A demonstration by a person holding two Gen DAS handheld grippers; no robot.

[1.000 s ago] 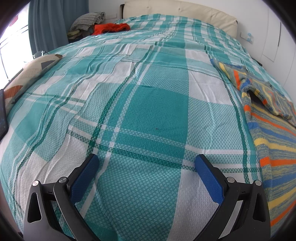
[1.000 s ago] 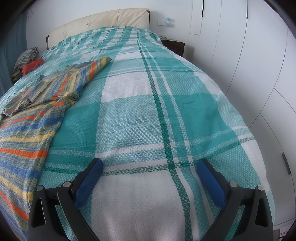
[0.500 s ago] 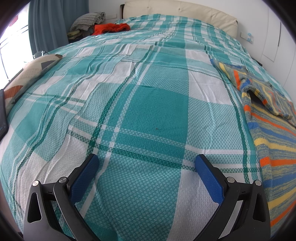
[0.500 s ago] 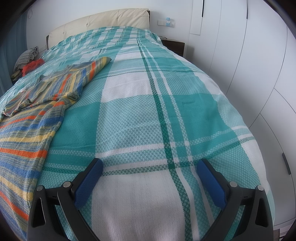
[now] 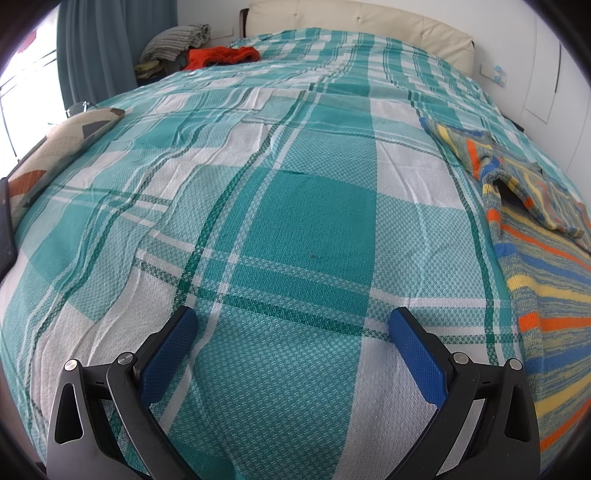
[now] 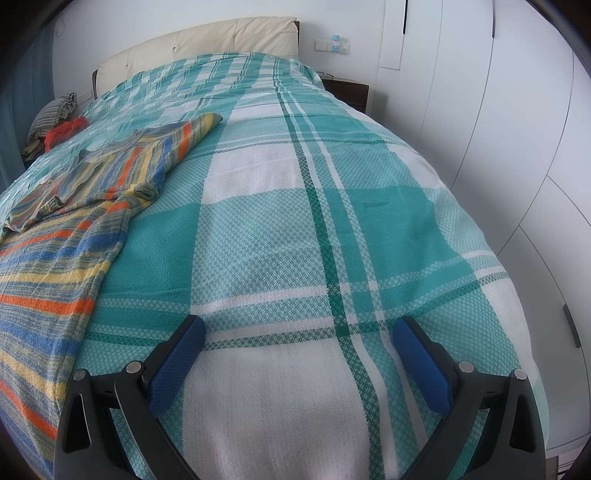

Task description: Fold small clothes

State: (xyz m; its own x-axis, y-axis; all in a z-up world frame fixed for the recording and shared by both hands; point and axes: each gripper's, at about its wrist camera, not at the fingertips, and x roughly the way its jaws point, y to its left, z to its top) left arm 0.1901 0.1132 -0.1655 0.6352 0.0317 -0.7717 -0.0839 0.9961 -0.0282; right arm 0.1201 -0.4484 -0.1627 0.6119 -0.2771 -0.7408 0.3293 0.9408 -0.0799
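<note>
A striped knit garment (image 5: 546, 280) in blue, yellow and orange lies spread flat on the teal plaid bedspread (image 5: 310, 221), at the right edge of the left wrist view and at the left of the right wrist view (image 6: 62, 266). One sleeve (image 6: 173, 147) stretches toward the headboard. My left gripper (image 5: 291, 321) is open and empty, low over bare bedspread to the left of the garment. My right gripper (image 6: 299, 332) is open and empty, low over bare bedspread to the right of the garment.
A red garment (image 5: 221, 57) and a grey folded pile (image 5: 173, 42) lie at the far left near the cream headboard (image 5: 362, 26). A patterned cushion (image 5: 55, 147) sits at the bed's left edge. White wardrobe doors (image 6: 517, 129) stand close along the bed's right side.
</note>
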